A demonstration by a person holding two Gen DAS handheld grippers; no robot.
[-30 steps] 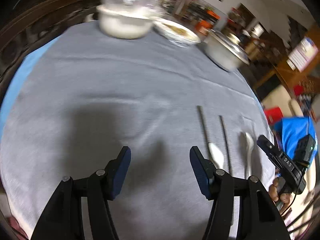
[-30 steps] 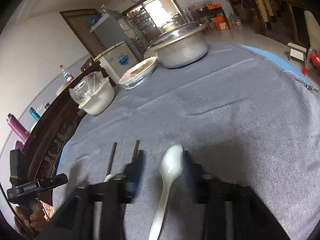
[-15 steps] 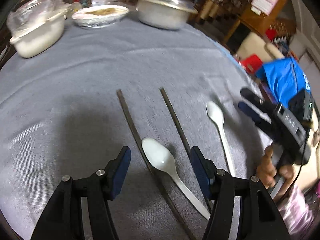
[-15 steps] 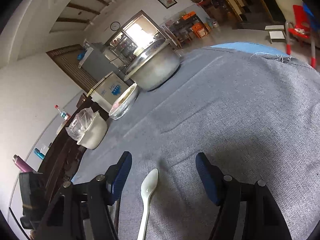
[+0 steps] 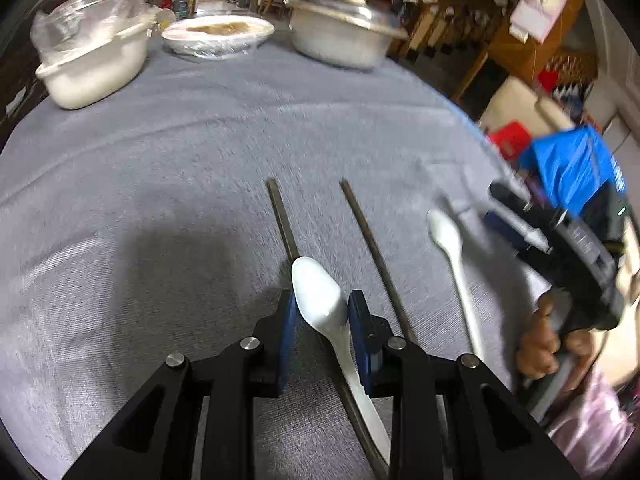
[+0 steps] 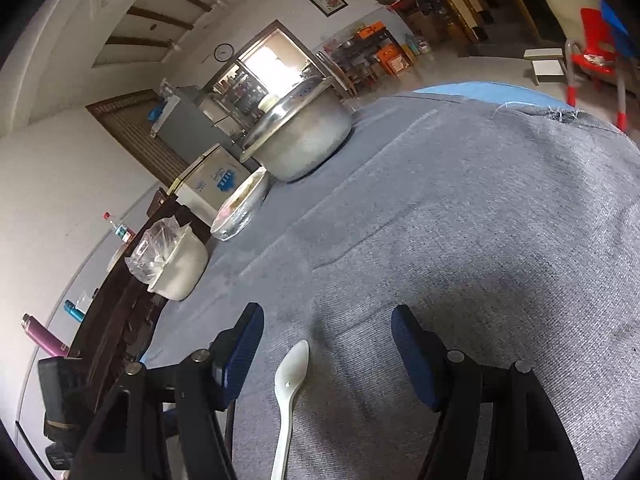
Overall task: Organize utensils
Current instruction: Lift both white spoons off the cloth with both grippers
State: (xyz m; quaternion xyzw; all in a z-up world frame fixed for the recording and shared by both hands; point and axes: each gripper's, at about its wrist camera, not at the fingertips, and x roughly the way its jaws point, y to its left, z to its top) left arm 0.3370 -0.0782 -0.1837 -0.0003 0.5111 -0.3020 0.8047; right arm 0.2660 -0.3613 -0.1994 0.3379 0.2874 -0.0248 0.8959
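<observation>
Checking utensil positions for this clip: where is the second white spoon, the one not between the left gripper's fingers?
In the left wrist view the second white spoon lies on the grey cloth, right of both chopsticks; in the right wrist view it sits between the open right gripper fingers.

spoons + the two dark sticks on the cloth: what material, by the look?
Spoon between the left gripper fingers: glossy white, looks ceramic or melamine; the highlight can't settle which. Second spoon: same look. Chopsticks: dark, matte, thin; wood or plastic, unclear.

Home dining room. Round table (image 6: 500, 200) with grey cloth carries a lidded metal pot (image 6: 298, 136), covered food plate (image 5: 218, 36) and white bowl (image 5: 94, 64) at its far edge. Behind the pot: fridge (image 6: 188, 128), wall clock (image 6: 223, 52), framed picture (image 6: 327, 0), cluttered shelves (image 6: 372, 48).
</observation>
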